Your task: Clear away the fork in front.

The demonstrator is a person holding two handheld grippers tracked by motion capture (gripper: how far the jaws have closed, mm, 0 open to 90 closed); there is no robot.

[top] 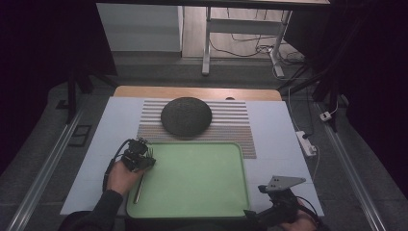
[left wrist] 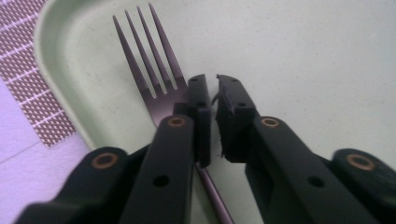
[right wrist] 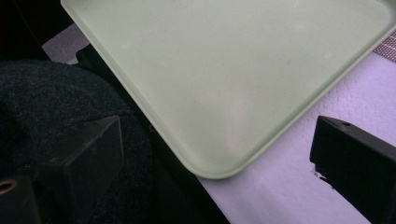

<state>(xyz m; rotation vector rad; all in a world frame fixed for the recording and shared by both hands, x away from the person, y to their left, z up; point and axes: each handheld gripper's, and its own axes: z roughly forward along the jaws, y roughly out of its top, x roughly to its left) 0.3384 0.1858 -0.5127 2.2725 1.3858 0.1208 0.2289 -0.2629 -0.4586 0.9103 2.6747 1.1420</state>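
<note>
We're looking down at a green tray [top: 202, 192] sitting at the near edge of the white table cover [top: 279, 125]. Its far rim is running along the near edge of a striped mat [top: 231, 126], and a dark round dome-shaped thing [top: 186, 116] is resting on that mat. The tray floor is lying bare across the middle and right, so there's open room there; the white cover is also showing bare to the right of the tray.

A fork [left wrist: 154, 74] is lying along the tray's left side, just inside the rim, tines pointing toward the far left corner and handle running back toward us. In the high view we're seeing the handle [top: 140, 185] close to the left wall of the tray.

The left gripper [top: 139, 156] is sitting over the fork's neck. In the left gripper view the left gripper [left wrist: 211, 84] is showing its jaws nearly together with a thin gap between them; the fork is passing beneath the left-hand jaw, not between the two, and we can't tell if that jaw is touching it.

The right gripper [top: 276, 202] is hanging off the tray's near right corner, over the table's near edge. In the right gripper view its jaws are standing wide apart, the tray corner [right wrist: 215, 172] lying between them, nothing gripped. Dark cloth [right wrist: 56, 102] is lying at the left of that view.
</note>
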